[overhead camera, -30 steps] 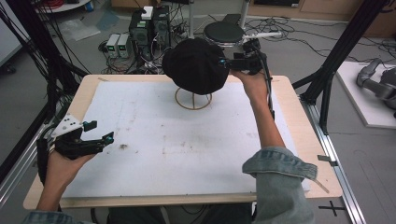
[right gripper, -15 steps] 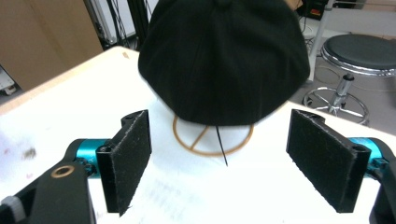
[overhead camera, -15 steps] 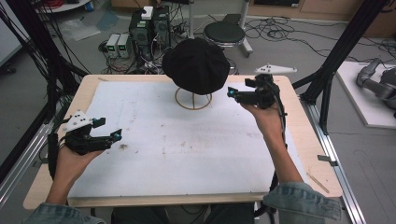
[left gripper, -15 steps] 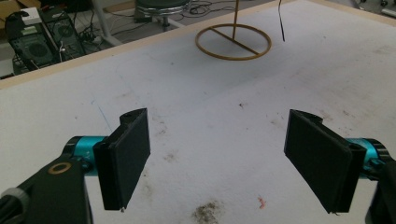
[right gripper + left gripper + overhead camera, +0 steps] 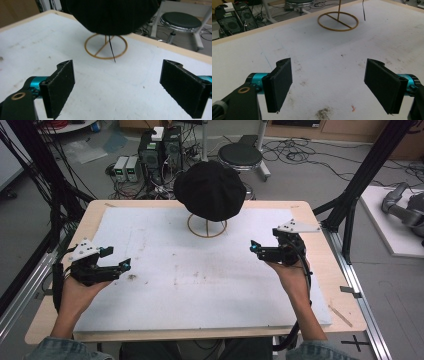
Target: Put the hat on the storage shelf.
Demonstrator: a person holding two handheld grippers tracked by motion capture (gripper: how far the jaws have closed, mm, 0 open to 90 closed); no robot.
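Resting on a thin wooden stand (image 5: 206, 227) near the far edge of the table (image 5: 320, 290), a black hat (image 5: 210, 190) is seen, well apart from both grippers. The left gripper (image 5: 116, 266) is held low over the white mat (image 5: 200, 285) at the near left, with its jaws spread wide and nothing between them. The right gripper (image 5: 259, 251) is held at the right side, likewise wide open and empty, and is aimed toward the hat.

A knock is judged the main risk. The stand is made of a slim upright rod on a flat ring base, and the hat is carried high on it and overhangs the ring all round. If the hat is caught from one side only, or is pushed rather than lifted, the stand could be tipped or dragged across the mat. A thin black thread (image 5: 111, 49) hangs below the hat and could be snagged by a jaw.

The hat is soft, matte and rounded, apparently knitted or felted; it would be expected to crumple under a pinch. The jaw pads (image 5: 280, 83) are flat, black and rubbery. The mat is pale, slightly fuzzy and flecked with dark stains (image 5: 324, 113). The table edge is light wood.
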